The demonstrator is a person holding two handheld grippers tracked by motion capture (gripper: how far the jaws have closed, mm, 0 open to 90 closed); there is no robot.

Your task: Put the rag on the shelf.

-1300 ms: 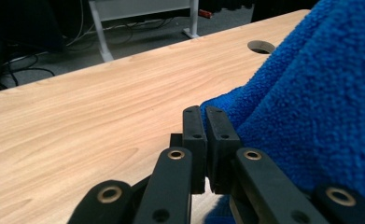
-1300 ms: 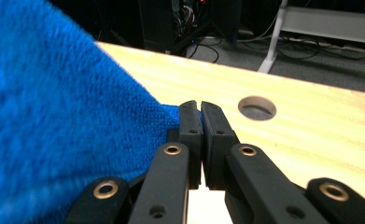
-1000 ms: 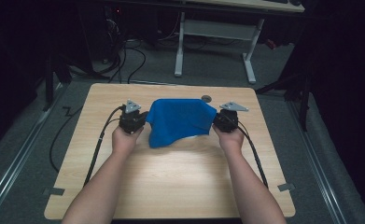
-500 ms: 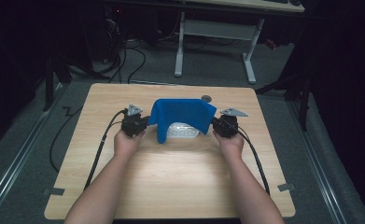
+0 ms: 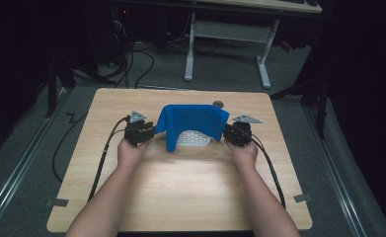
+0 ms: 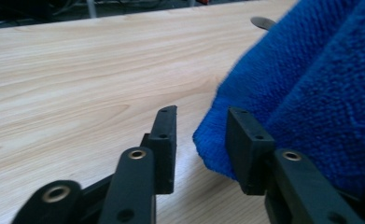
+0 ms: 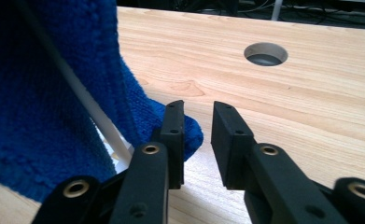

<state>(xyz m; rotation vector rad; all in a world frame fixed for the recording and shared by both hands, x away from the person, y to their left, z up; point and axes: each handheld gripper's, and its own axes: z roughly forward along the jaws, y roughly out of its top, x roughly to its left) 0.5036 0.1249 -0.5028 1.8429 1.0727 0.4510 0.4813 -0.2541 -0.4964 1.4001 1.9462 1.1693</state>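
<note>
Two handheld grippers sat on a light wooden table (image 5: 180, 187), one at each side of a blue terry towel (image 5: 193, 122) draped over a white perforated object (image 5: 194, 138), apparently a small basket, near the table's middle. The towel hid most of that object; just its lattice front showed under the cloth's raised edge, and its full shape could not be made out.

The left gripper (image 5: 148, 132) had its jaws spread, with empty space between them; in the left gripper view the towel's corner (image 6: 283, 102) bulged against the inner jaw without being pinched. The right gripper (image 5: 228, 133) was likewise spread apart, the towel's hem (image 7: 54, 93) lying against the outside of one jaw and a thin white edge (image 7: 91, 112) of the covered object showing beside it.

A round cable hole (image 7: 266, 53) pierced the tabletop beyond the towel. No brand, label or writing could be read anywhere. The surrounding room was dark, with only a white desk frame (image 5: 225, 37) and floor cables dimly visible.
</note>
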